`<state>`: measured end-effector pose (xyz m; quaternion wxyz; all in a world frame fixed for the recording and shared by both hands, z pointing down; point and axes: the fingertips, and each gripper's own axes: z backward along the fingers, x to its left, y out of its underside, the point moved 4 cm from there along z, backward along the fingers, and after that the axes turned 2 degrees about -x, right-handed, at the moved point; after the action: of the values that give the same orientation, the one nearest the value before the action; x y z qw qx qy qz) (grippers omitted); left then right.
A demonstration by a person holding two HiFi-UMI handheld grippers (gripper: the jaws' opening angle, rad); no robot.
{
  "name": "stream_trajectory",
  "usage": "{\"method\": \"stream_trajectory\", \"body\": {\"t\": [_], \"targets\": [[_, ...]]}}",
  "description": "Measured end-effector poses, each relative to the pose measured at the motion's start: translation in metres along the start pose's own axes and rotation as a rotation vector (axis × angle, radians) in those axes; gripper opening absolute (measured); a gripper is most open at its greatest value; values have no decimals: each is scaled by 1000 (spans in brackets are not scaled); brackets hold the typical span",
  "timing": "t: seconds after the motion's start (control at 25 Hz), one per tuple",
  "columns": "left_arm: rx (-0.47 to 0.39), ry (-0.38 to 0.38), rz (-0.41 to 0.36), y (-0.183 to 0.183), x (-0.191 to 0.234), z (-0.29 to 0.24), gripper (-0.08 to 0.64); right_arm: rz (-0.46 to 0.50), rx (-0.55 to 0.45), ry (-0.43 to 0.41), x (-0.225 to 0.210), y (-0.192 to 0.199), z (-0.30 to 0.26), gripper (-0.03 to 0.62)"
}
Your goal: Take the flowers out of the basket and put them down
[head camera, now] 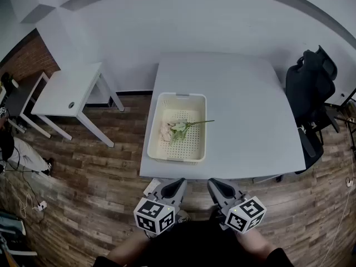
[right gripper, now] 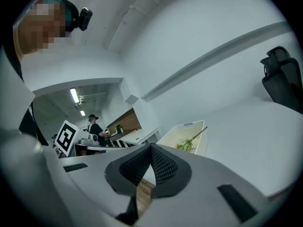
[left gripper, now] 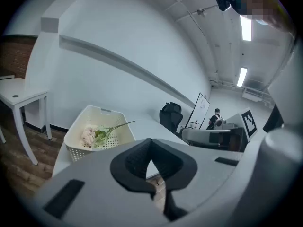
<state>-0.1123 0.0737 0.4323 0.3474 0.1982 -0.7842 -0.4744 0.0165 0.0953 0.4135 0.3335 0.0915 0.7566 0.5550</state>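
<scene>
Flowers [head camera: 178, 128] lie in the basket [head camera: 181, 95], blooms indistinct, perhaps pink

white table [head camera: 245, 121] is standing against the wall | smaller white table [head camera: 67, 90] is sitting at its left | black office chair [head camera: 311, 88] is standing at its right | wooden floor [head camera: 83, 177] is showing below

Bright overhead strip lights [left gripper: 245, 28], heavy fisheye edges.

Cropped by the right gripper view's edge: chair [right gripper: 283, 79]. Masked there by the basket [right gripper: 201, 143] wall: flowers [right gripper: 187, 145], all but stem and leaves. Too small to read: distant person [right gripper: 94, 126]. Cut at head view's left edge: bystander [head camera: 22, 154].
</scene>
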Motion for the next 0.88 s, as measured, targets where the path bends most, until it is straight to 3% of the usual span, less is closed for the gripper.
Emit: {"method": "stream_trajectory", "body": {"t": [0.88], "targets": [[16,-2,2,5,1,3,6,-50,-27,-31,1,2,2,23]]}}
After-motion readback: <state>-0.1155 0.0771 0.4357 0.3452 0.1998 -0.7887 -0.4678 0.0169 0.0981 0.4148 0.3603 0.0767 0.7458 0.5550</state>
